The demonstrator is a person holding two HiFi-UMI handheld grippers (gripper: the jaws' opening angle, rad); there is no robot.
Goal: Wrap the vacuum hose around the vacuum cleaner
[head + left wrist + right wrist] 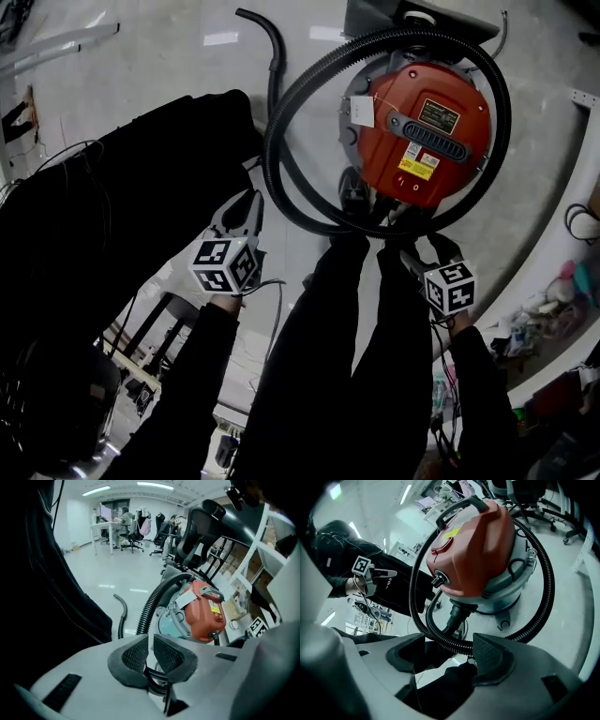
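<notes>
The red vacuum cleaner stands on the pale floor ahead of the person's feet. Its black ribbed hose lies in a loop round the body, and the curved end piece rests on the floor behind. My left gripper hovers left of the loop, shut with nothing between its pads; past them I see the hose and vacuum. My right gripper is just in front of the vacuum, jaws wide open and empty, with the hose running just beyond the fingertips.
The person's black trouser legs and shoes stand right against the hose loop. A dark-clothed figure fills the left side. White shelving with clutter curves along the right. Office chairs and desks stand further off.
</notes>
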